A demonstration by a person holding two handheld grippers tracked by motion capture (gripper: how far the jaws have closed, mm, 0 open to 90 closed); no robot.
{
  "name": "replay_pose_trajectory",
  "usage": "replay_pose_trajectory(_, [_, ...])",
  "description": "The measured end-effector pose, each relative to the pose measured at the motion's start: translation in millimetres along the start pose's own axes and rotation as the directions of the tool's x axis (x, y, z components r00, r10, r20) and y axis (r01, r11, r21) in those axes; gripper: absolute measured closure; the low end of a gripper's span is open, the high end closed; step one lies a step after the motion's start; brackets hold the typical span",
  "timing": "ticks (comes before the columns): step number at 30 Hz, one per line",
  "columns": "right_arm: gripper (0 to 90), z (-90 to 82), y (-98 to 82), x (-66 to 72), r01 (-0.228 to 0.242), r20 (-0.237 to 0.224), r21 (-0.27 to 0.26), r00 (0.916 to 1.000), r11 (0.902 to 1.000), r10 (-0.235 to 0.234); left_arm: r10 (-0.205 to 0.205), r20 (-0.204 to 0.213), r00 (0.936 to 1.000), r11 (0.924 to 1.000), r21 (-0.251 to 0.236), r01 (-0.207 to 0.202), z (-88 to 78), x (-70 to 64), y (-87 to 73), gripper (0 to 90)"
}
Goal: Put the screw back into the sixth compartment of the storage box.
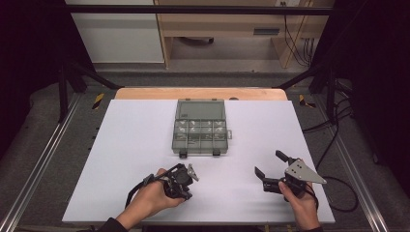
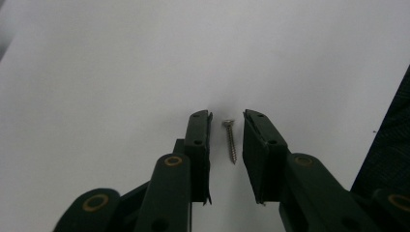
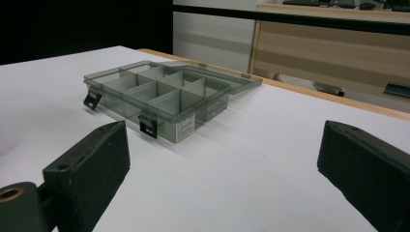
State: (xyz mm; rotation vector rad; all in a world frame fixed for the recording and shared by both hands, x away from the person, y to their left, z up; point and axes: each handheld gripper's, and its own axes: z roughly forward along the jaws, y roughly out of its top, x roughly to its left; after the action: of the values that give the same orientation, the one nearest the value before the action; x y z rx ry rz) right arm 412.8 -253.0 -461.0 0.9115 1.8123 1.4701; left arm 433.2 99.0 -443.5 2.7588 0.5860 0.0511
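Note:
A small silver screw (image 2: 231,142) lies on the white table sheet (image 1: 116,159), head pointing away from me. My left gripper (image 2: 227,118) points down at the sheet with a black jaw on either side of the screw; a narrow gap shows on both sides, so the pads are not pressing on it. In the high view the left gripper (image 1: 178,181) sits at the front centre-left in a hand. My right gripper (image 1: 269,162) rests at the front right, its jaws wide apart and empty (image 3: 227,145), aimed toward the box.
A clear grey compartment box (image 1: 175,140) stands open mid-table, its lid (image 1: 200,109) laid flat behind it and two black latches at the front. From the right gripper view the box (image 3: 159,121) is ahead on the left. Metal rails and cables flank the table.

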Motion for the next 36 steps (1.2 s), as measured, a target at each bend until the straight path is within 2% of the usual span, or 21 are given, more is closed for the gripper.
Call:
replay_pose_trajectory(9, [4.7,0.4,-0.1,0.1,0.004,0.000,0.006,1.0000,1.0000,-0.004,-0.013,0.012,0.9999,0.9999,-0.011,0.013,2.6,4.4,-3.3,84.7])
replay_pose_trajectory(15, [4.7,0.3,-0.3,-0.2,0.002,0.000,0.004,1.0000,1.0000,-0.002,-0.003,0.015,0.9999,0.9995,-0.033,0.003,2.1,6.2,-5.3,87.6])
replay_pose_trajectory(28, [4.7,0.3,-0.2,-0.1,0.002,0.001,0.003,1.0000,1.0000,-0.002,-0.039,-0.045,0.9982,0.9917,-0.124,0.033,-8.9,15.2,-1.2,87.7])
replay_pose_trajectory(36, [4.7,0.4,-0.3,-0.2,0.002,0.000,0.004,1.0000,1.0000,-0.002,-0.068,-0.068,0.9954,0.9858,-0.158,0.057,-11.9,23.8,0.9,87.7])
